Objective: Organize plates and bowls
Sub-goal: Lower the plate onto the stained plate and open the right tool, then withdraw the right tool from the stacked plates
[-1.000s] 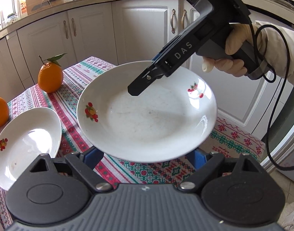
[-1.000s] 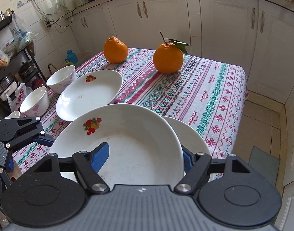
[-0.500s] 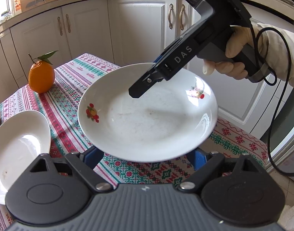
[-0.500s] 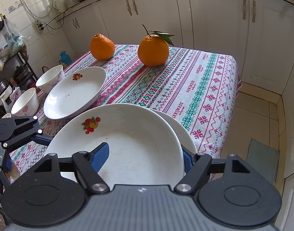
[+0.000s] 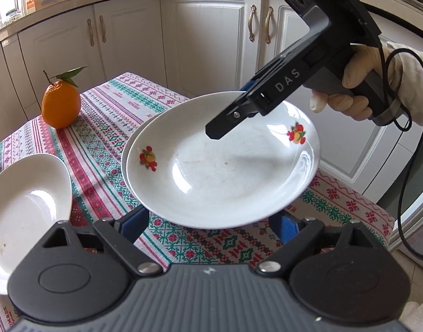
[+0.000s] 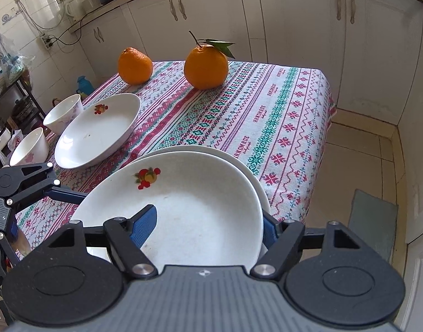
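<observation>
A white plate with fruit decals (image 5: 225, 171) hangs tilted just above a second white plate (image 6: 247, 171) that lies at the table's near corner. My right gripper (image 6: 208, 215) is shut on the upper plate's rim, with one blue finger (image 6: 145, 221) inside the dish and the other outside. In the left wrist view a gloved hand holds the right gripper (image 5: 228, 116) at the plate's far side. My left gripper (image 5: 211, 225) is opening. Its fingers (image 5: 134, 221) stand wide apart under the plate's near rim, which hides their tips. A third plate (image 6: 98, 132) lies further left.
Two white bowls (image 6: 64, 113) (image 6: 30, 146) stand at the table's left edge. Two oranges (image 6: 135, 66) (image 6: 206, 66) sit at the far end of the patterned tablecloth (image 6: 267, 110). White cabinets ring the table. Tiled floor lies to the right.
Both grippers have shifted a little with the plate and sunk toward the plate on the table, whose rim now shows in the left wrist view. The grip looks the same.
</observation>
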